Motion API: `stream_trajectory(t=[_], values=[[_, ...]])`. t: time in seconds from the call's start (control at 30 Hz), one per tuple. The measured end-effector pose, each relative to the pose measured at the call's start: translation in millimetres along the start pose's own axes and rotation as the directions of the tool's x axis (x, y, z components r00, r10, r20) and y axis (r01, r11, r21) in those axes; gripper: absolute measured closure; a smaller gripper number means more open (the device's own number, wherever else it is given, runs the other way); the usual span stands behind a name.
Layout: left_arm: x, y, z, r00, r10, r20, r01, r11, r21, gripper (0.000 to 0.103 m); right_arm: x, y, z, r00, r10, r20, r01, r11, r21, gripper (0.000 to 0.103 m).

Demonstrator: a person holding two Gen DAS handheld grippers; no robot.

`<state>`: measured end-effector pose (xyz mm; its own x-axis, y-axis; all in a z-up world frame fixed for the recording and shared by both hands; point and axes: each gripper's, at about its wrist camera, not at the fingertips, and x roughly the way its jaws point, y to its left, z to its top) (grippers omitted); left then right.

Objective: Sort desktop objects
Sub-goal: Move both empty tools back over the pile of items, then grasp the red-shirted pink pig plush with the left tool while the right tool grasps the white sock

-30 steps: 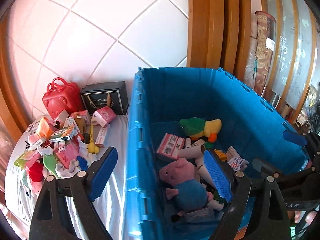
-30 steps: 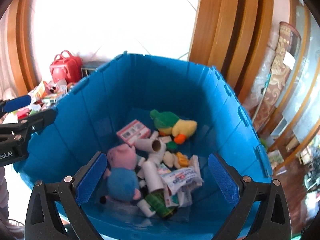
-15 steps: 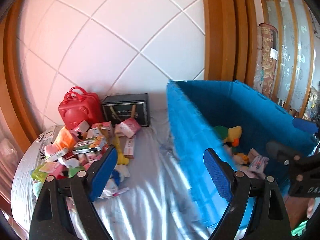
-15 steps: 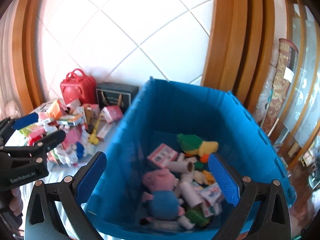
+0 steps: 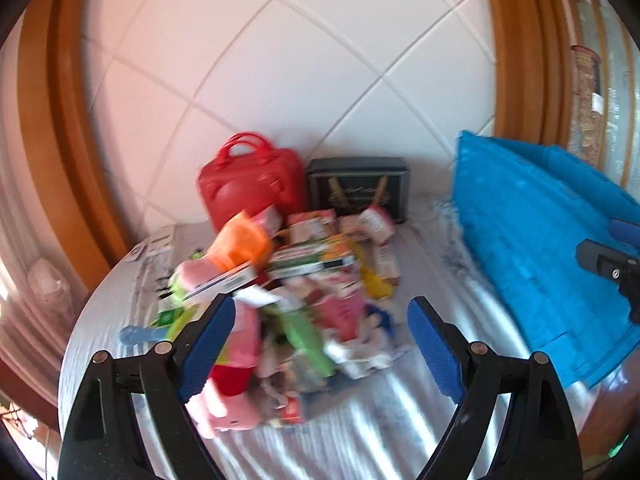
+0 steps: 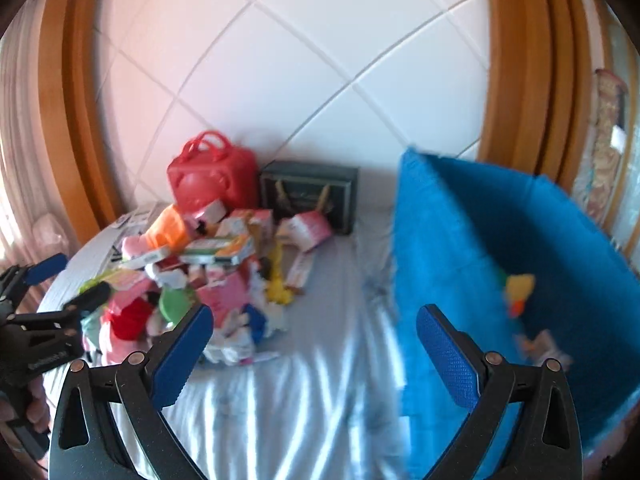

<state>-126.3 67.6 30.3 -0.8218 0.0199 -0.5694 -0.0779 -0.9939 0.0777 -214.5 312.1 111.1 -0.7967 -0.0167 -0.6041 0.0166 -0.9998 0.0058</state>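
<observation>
A blurred pile of small boxes, packets and soft toys (image 5: 304,292) lies on the white cloth, with a pink plush (image 5: 240,344) at its near left side. My left gripper (image 5: 320,344) hangs open just above the pile's near side, and nothing is between its blue pads. My right gripper (image 6: 316,352) is open and empty over bare cloth, between the pile (image 6: 200,276) and the blue bin (image 6: 500,248). In the bin I make out a yellow duck toy (image 6: 518,288). The left gripper (image 6: 44,296) shows at the left edge of the right wrist view.
A red carry case (image 5: 248,184) and a black box (image 5: 356,192) stand against the tiled wall behind the pile. The blue bin (image 5: 540,240) takes up the right side. Wooden frames flank the wall. The round table's edge (image 5: 80,320) curves at the left.
Both grippers have swung left, away from above the blue bin and over to the table. The pile is now in front of the left gripper. Both stayed open and empty.
</observation>
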Motion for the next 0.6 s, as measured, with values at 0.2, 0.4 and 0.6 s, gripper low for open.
stream_trajectory(t=[0.2,0.4,0.6], values=[[42.4,100.0,-50.5,0.987,0.115,-0.115,-0.124,0.99,-0.073,0.014,63.6,37.3,-19.8,0.994,0.017,-0.107,-0.015,1.0,0.02,0.0],[83.8,155.8,-106.1,0.96,0.123,-0.252,-0.16,0.978,-0.131,0.014,126.1,61.3,-47.4,0.969,0.027,-0.246,-0.021,0.999,0.025,0.0],[113.3,164.6,-127.6,0.951,0.095,-0.294,-0.139,0.981,-0.133,0.014,157.9,85.2,-64.3,0.947,0.04,-0.32,-0.041,0.999,0.002,0.0]])
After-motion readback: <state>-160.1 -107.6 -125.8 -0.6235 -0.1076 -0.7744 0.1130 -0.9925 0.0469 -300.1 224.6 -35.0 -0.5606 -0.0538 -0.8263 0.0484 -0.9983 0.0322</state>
